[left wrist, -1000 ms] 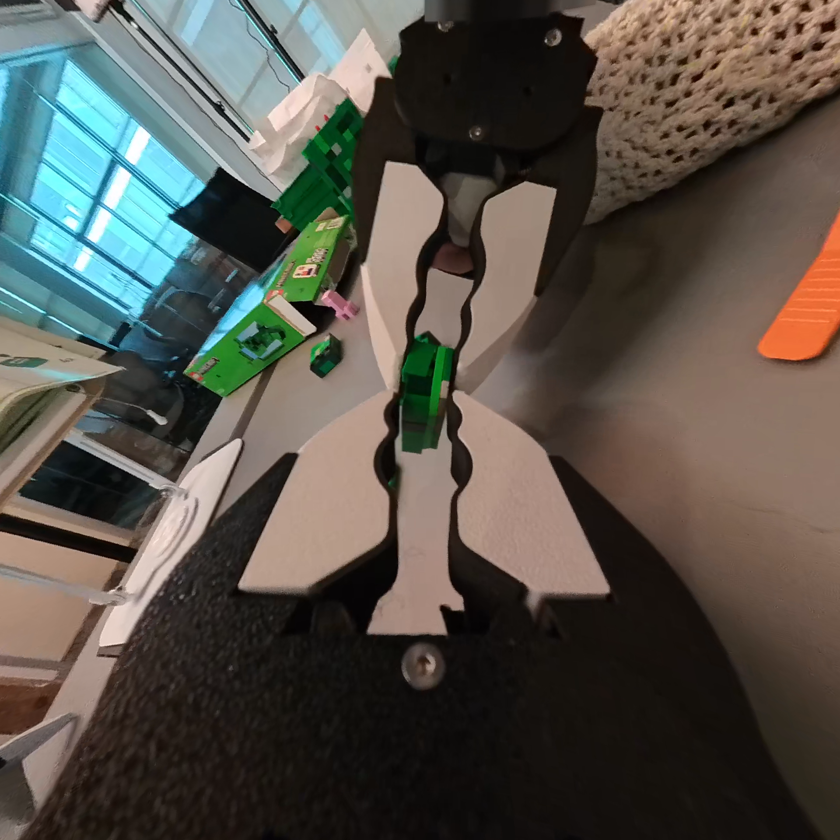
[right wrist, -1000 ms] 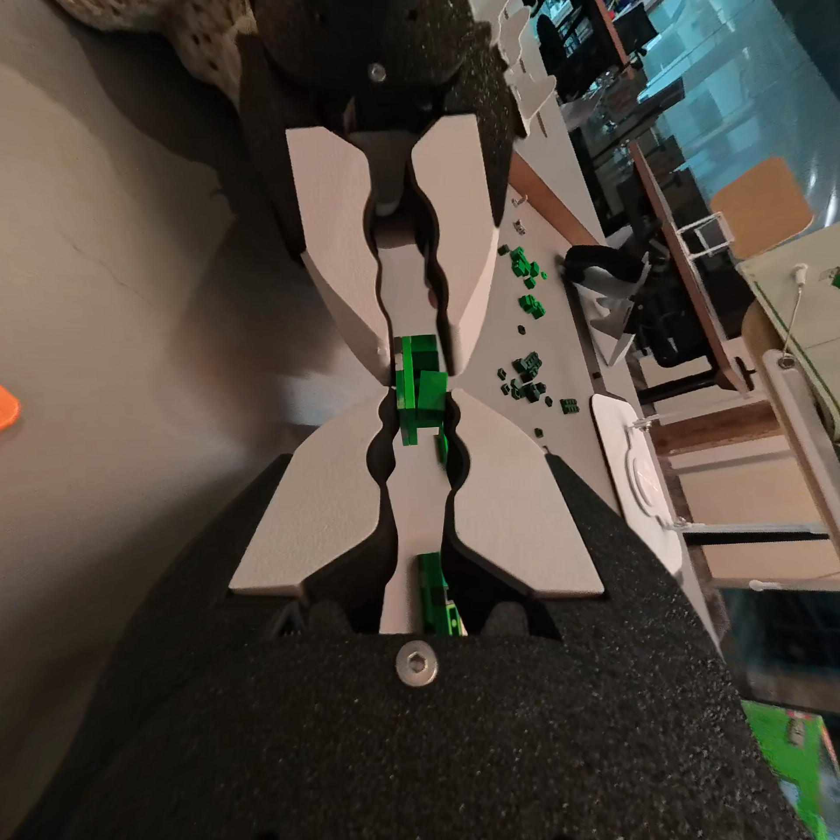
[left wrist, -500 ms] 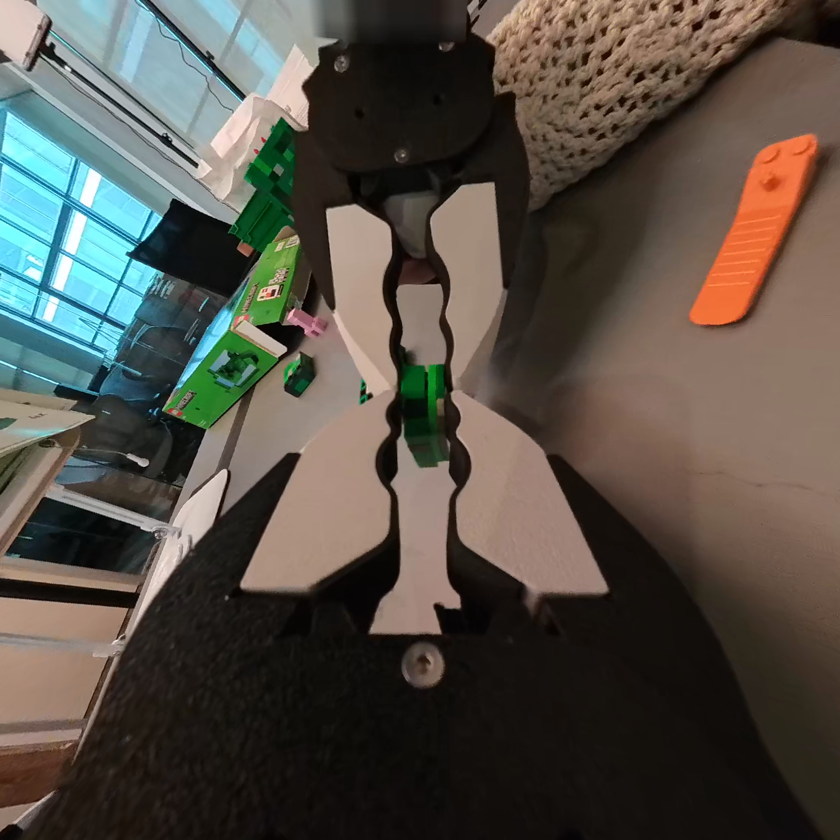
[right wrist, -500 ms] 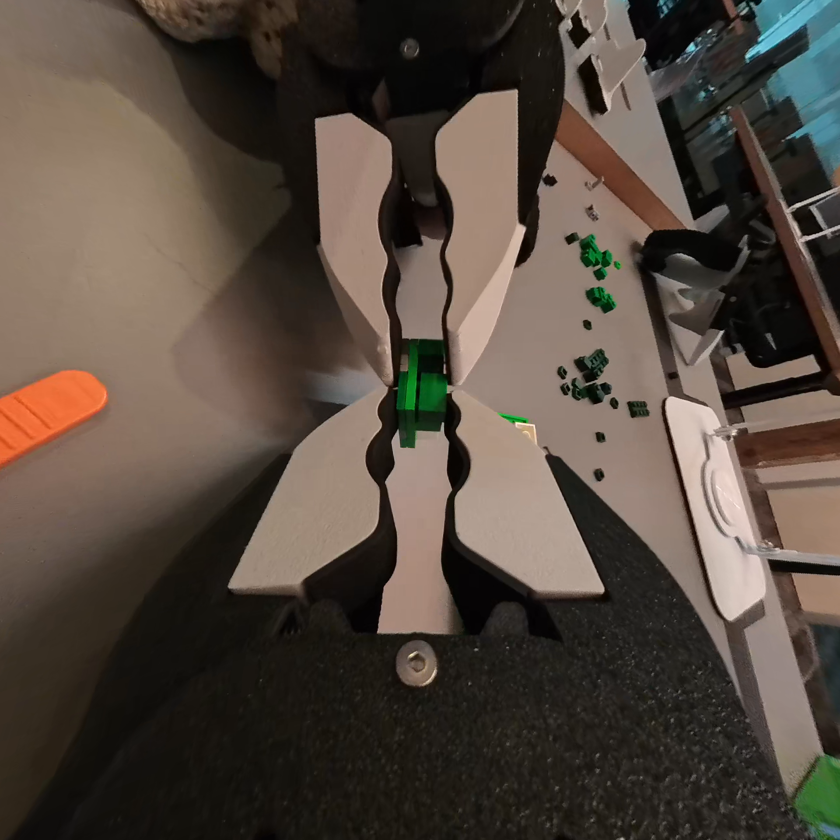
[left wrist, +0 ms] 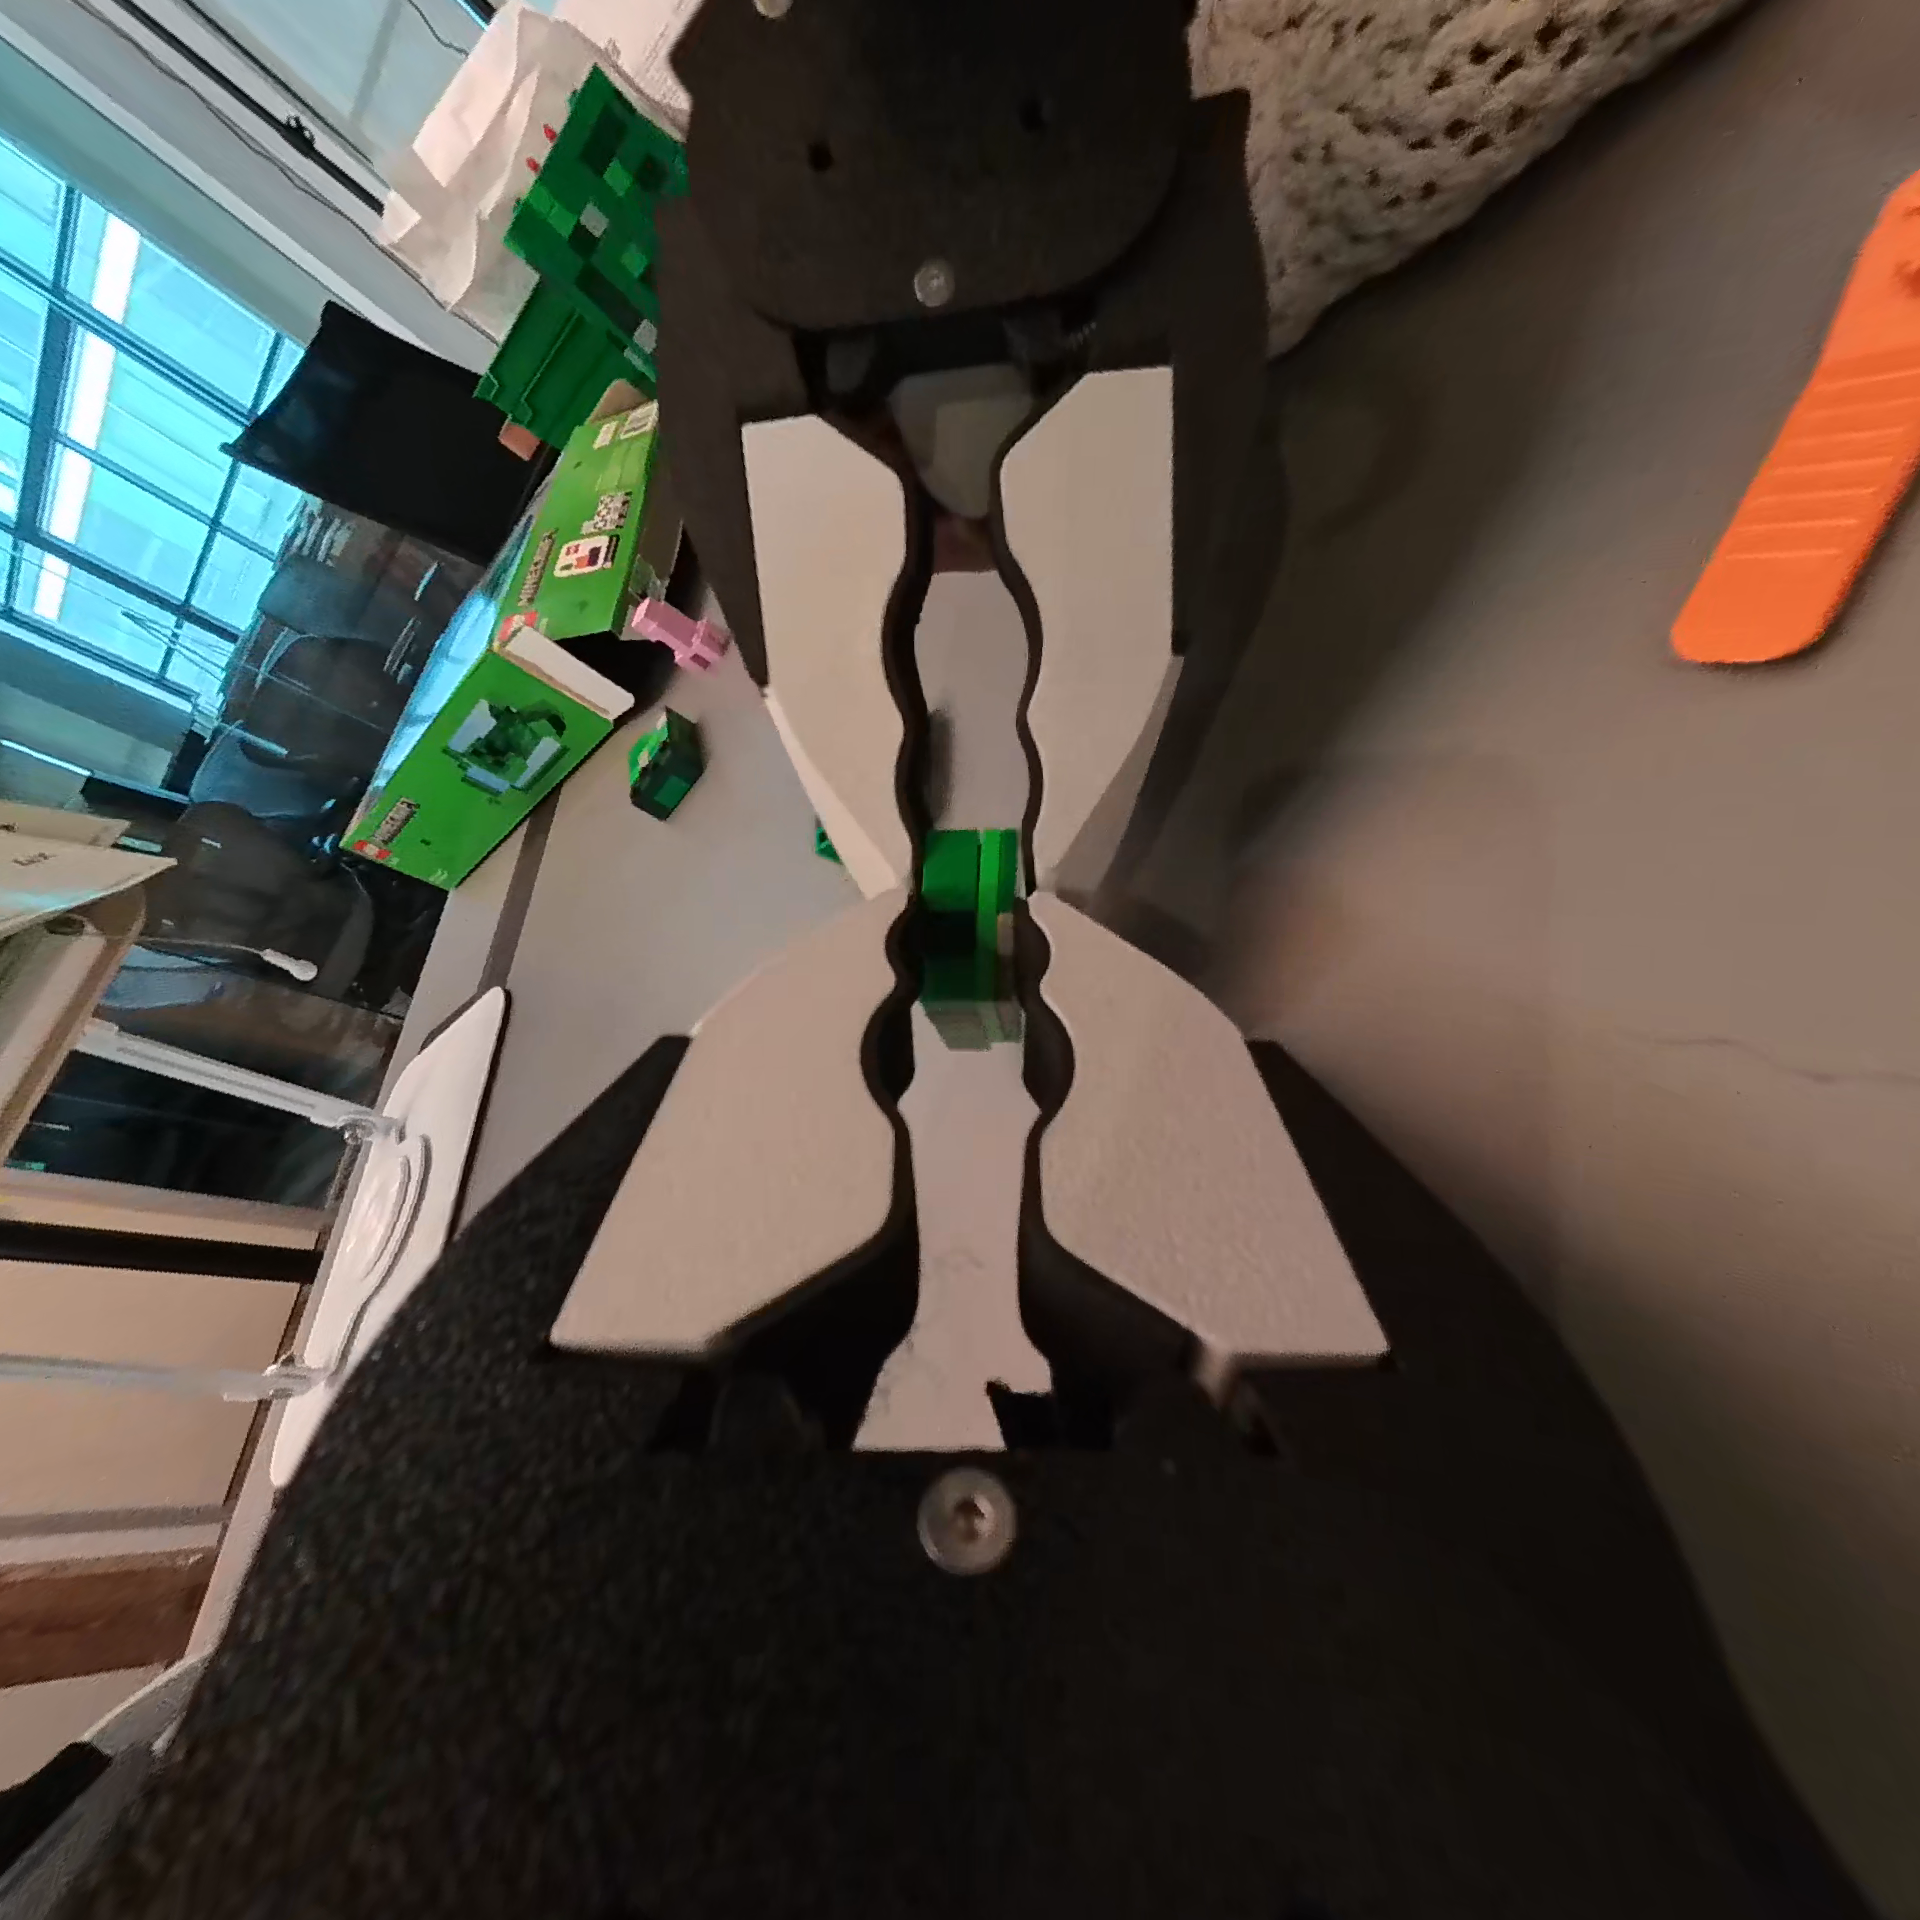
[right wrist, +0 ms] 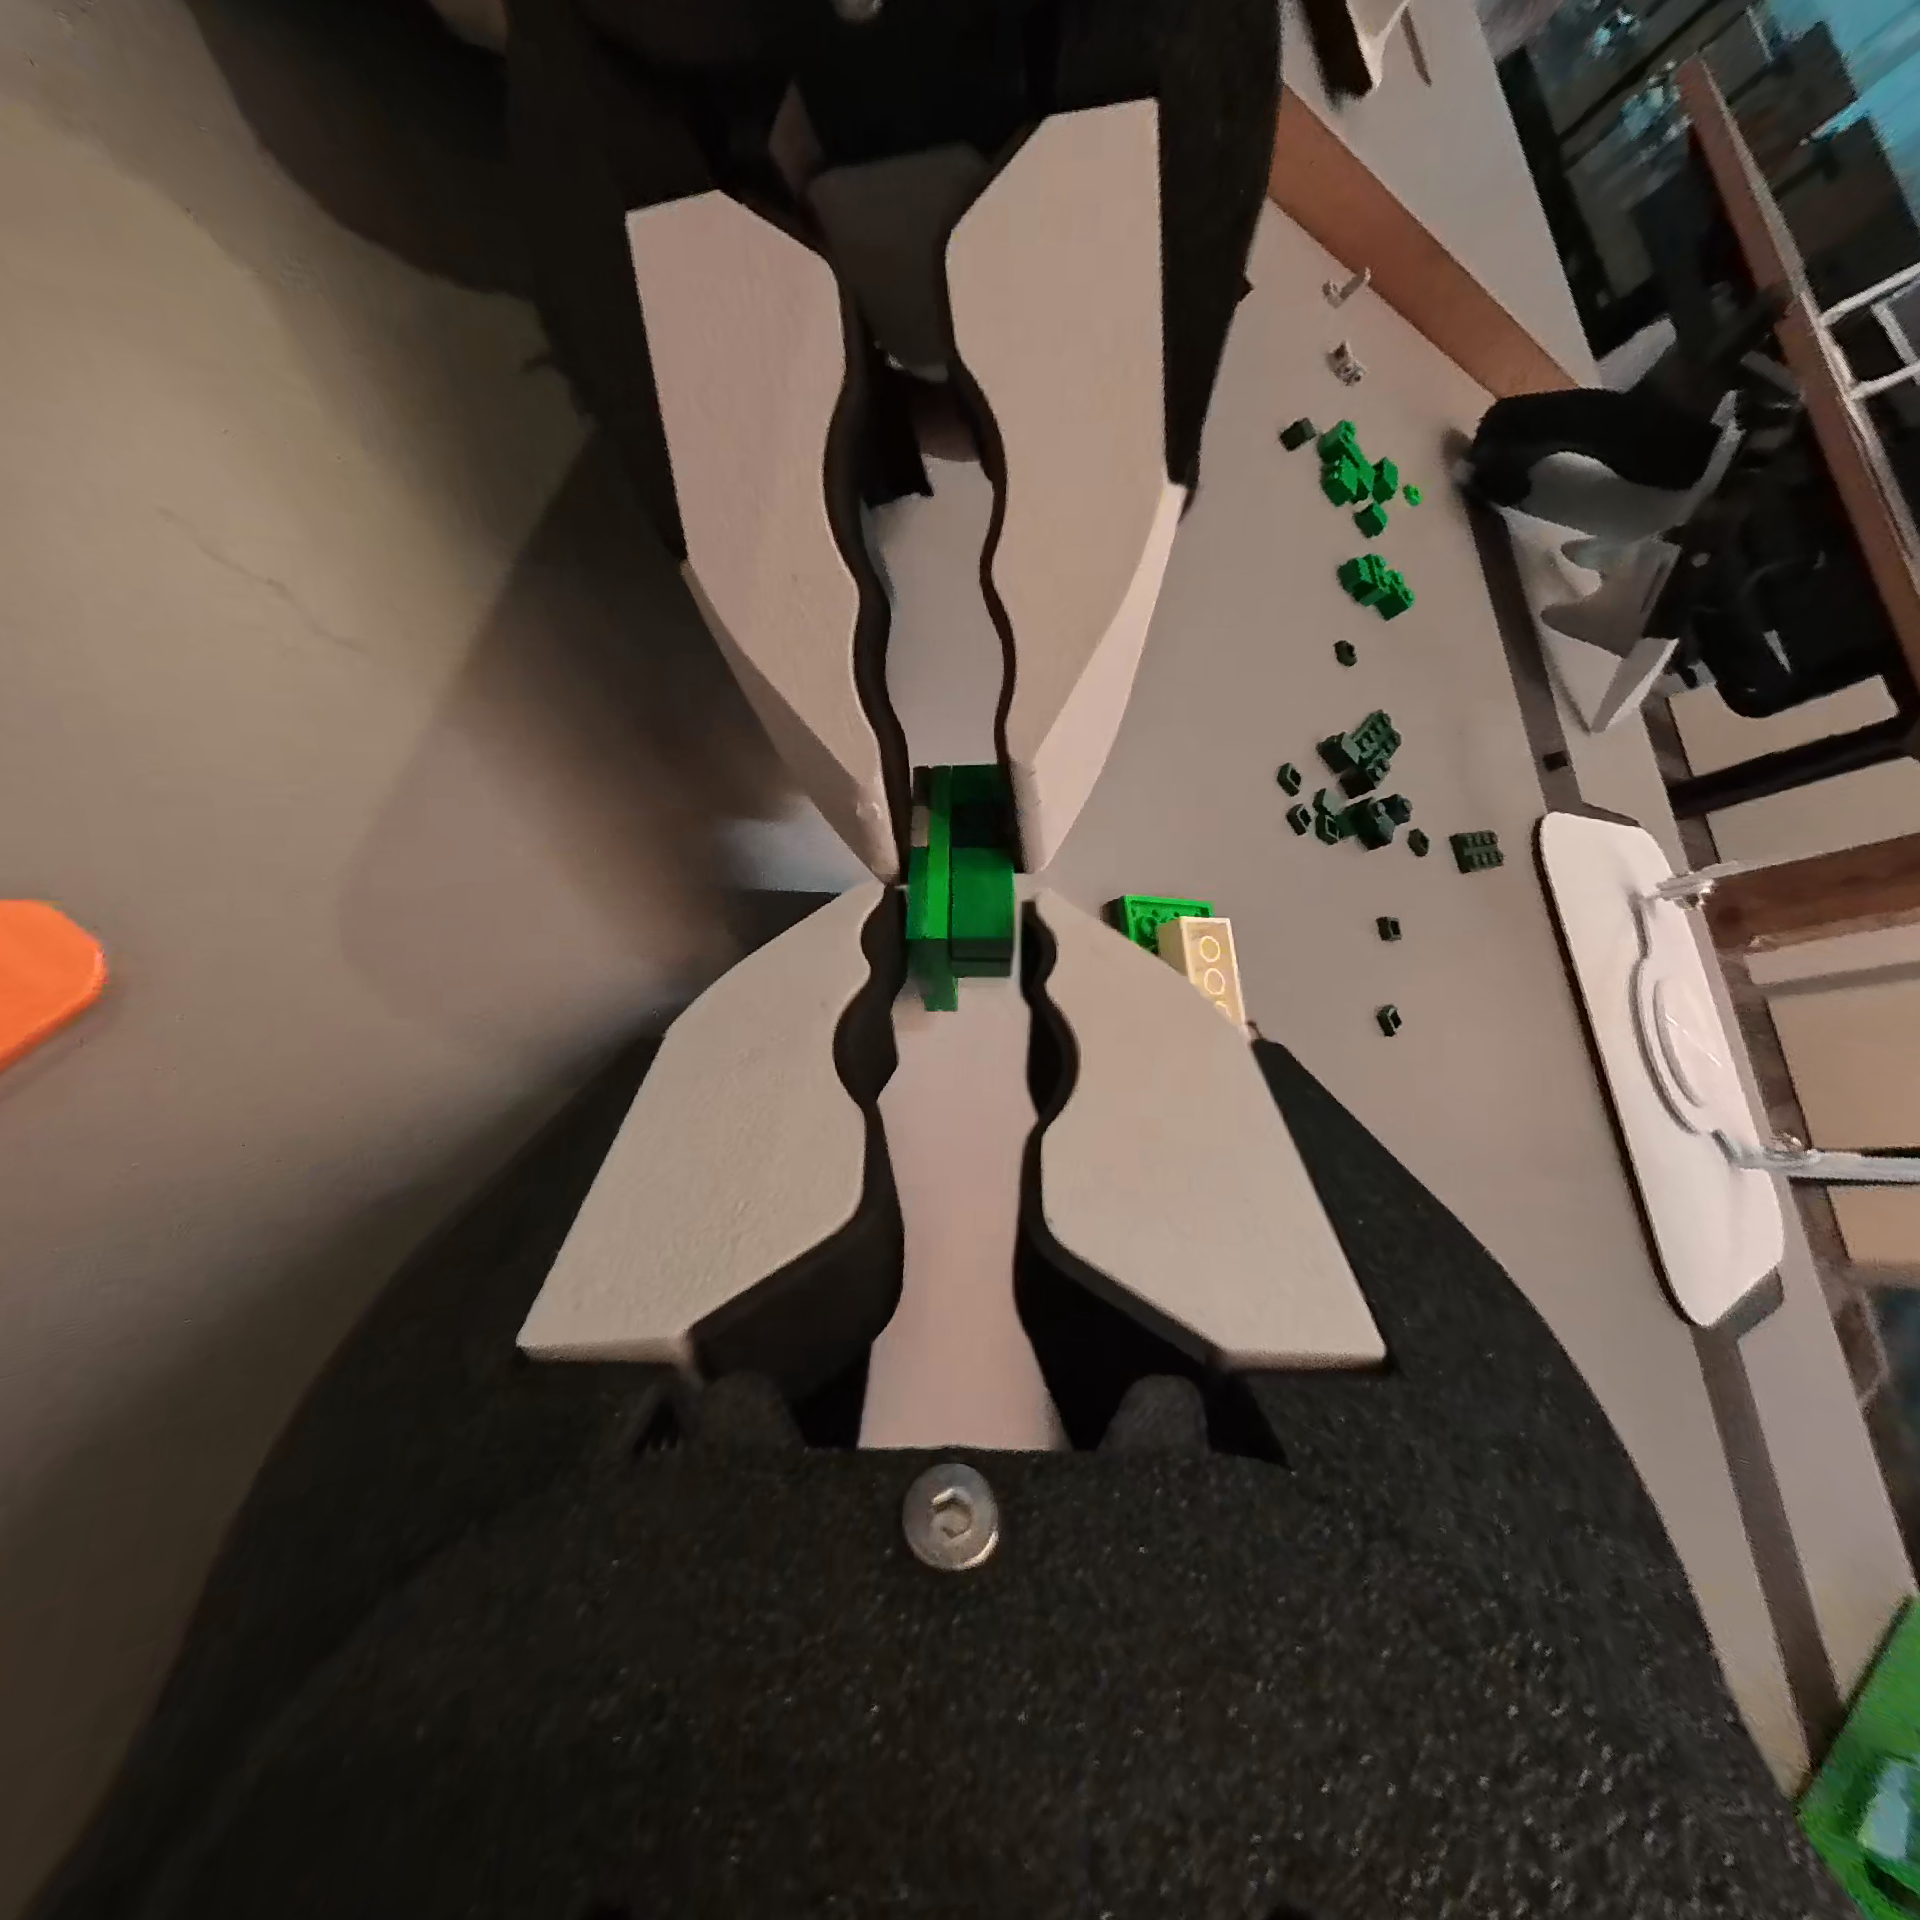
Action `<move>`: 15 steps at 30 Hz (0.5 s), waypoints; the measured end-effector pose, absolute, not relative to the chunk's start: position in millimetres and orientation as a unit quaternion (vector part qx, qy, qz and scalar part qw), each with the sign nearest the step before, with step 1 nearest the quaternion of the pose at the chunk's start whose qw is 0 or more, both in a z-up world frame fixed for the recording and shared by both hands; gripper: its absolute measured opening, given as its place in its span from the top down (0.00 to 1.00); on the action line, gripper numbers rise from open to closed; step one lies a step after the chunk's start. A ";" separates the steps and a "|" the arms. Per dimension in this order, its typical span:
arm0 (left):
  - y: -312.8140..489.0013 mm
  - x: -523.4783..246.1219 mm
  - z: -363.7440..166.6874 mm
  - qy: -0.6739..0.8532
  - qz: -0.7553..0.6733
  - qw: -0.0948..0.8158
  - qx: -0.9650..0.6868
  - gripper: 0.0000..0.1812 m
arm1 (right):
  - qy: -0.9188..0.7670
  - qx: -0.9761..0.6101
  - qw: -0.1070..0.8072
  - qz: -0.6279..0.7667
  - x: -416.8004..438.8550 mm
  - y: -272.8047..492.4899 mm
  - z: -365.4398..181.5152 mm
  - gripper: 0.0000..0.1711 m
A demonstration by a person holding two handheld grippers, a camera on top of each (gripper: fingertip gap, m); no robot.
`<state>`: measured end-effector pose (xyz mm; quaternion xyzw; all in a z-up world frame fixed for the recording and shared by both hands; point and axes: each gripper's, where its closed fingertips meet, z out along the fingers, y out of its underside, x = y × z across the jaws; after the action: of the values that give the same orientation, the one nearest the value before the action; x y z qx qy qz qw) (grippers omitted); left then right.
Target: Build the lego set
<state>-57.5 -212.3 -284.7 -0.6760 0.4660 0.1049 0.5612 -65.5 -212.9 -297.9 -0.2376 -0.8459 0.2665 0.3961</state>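
A small green lego assembly [left wrist: 971, 935] is held above the grey table between two grippers that meet tip to tip. My left gripper [left wrist: 966, 940] is shut on its near end. The right gripper comes in from the top of the left wrist view and grips the far end. In the right wrist view, my right gripper [right wrist: 961, 925] is shut on the same green assembly [right wrist: 961, 894], and the left gripper grips it from above. The part of the assembly between the pads is hidden.
An orange brick separator [left wrist: 1808, 436] lies on the table to one side. A green set box [left wrist: 499, 748], a pink figure [left wrist: 681, 634] and a small green cube [left wrist: 665, 774] lie beyond. Loose dark green bricks [right wrist: 1351, 790], a green and cream brick pair [right wrist: 1195, 945] and a white stand [right wrist: 1642, 1049] lie on the other side. Left and right tips are no more than a few centimetres apart.
Both grippers stay shut on the green assembly and tip to tip. The pair has swung and shifted together, so the table and the orange separator move in both views.
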 end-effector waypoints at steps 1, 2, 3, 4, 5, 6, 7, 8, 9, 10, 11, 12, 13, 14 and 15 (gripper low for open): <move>-211.7 -58.7 -285.3 0.463 0.106 0.560 -0.679 0.91 | -0.842 -0.244 0.397 0.272 -66.1 -211.3 -296.7 0.83; -211.1 -60.5 -285.9 0.460 0.108 0.558 -0.682 0.91 | -0.839 -0.251 0.397 0.274 -66.2 -208.4 -295.9 0.80; -210.7 -62.3 -286.2 0.457 0.109 0.558 -0.684 0.91 | -0.837 -0.253 0.398 0.276 -65.6 -205.4 -295.3 0.79; -210.7 -63.5 -285.9 0.455 0.108 0.559 -0.685 0.91 | -0.837 -0.247 0.399 0.282 -63.7 -204.4 -294.2 0.80; -210.8 -64.1 -285.0 0.451 0.105 0.562 -0.685 0.91 | -0.836 -0.237 0.399 0.292 -61.3 -205.2 -292.5 0.82; -210.9 -64.1 -283.9 0.449 0.101 0.564 -0.685 0.91 | -0.835 -0.228 0.401 0.301 -59.5 -207.0 -290.6 0.84; -211.4 -63.6 -283.1 0.447 0.096 0.567 -0.685 0.91 | -0.834 -0.221 0.402 0.307 -58.6 -208.7 -289.1 0.85; -211.7 -63.0 -282.5 0.447 0.093 0.569 -0.684 0.91 | -0.835 -0.216 0.404 0.306 -58.2 -210.1 -288.5 0.86; -212.0 -62.6 -282.7 0.447 0.091 0.569 -0.684 0.91 | -0.834 -0.211 0.410 0.302 -58.9 -210.5 -287.7 0.87; -212.3 -62.0 -283.0 0.449 0.089 0.568 -0.684 0.91 | -0.835 -0.205 0.414 0.297 -58.7 -211.3 -287.9 0.88; -212.7 -61.1 -283.5 0.450 0.087 0.567 -0.684 0.91 | -0.836 -0.200 0.417 0.296 -58.4 -212.4 -288.1 0.89; -212.9 -60.5 -283.9 0.451 0.085 0.567 -0.684 0.91 | -0.836 -0.196 0.421 0.293 -58.2 -212.1 -287.8 0.90; -212.9 -60.3 -283.8 0.450 0.084 0.567 -0.685 0.91 | -0.837 -0.192 0.423 0.291 -57.9 -212.2 -287.7 0.90; -213.1 -60.4 -283.3 0.449 0.081 0.568 -0.685 0.91 | -0.837 -0.187 0.425 0.288 -57.7 -212.5 -287.0 0.90; -213.1 -60.8 -281.9 0.446 0.079 0.571 -0.685 0.91 | -0.837 -0.182 0.432 0.284 -57.9 -212.5 -285.6 0.90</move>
<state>-60.8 -213.1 -281.9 -0.6848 0.4456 0.0790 0.5712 -57.9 -212.5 -285.6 -0.1817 -0.8367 0.2838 0.4318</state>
